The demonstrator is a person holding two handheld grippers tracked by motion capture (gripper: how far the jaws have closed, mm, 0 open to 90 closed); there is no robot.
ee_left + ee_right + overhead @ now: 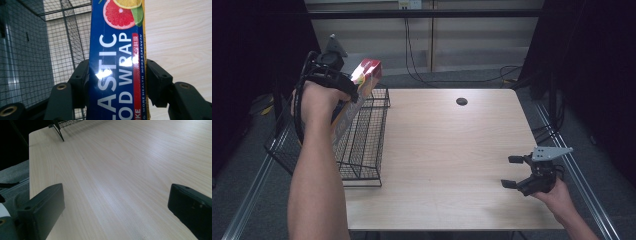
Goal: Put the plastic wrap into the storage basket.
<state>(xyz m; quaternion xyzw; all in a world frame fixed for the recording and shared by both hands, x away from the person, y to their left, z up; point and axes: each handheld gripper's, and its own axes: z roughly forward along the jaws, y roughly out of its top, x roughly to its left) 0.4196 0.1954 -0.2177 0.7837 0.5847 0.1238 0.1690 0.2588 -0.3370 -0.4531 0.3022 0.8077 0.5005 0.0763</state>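
Here wire basket (362, 145) flanks gripped wrap box (357, 95).

Pale wooden table (447, 150), grey carpet floor (242, 190), dark curtains at both sides, beige panelled wall behind

1. Plastic food wrap box (117, 62): glossy printed cardboard, glare spots on it.
2. Wire basket (362, 140): thin black metal mesh, at the table's 9 o'clock.
3. Table (452, 150): pale wood-grain top, smooth, soft sheen.
4. Gripper jaws: matt black plastic.
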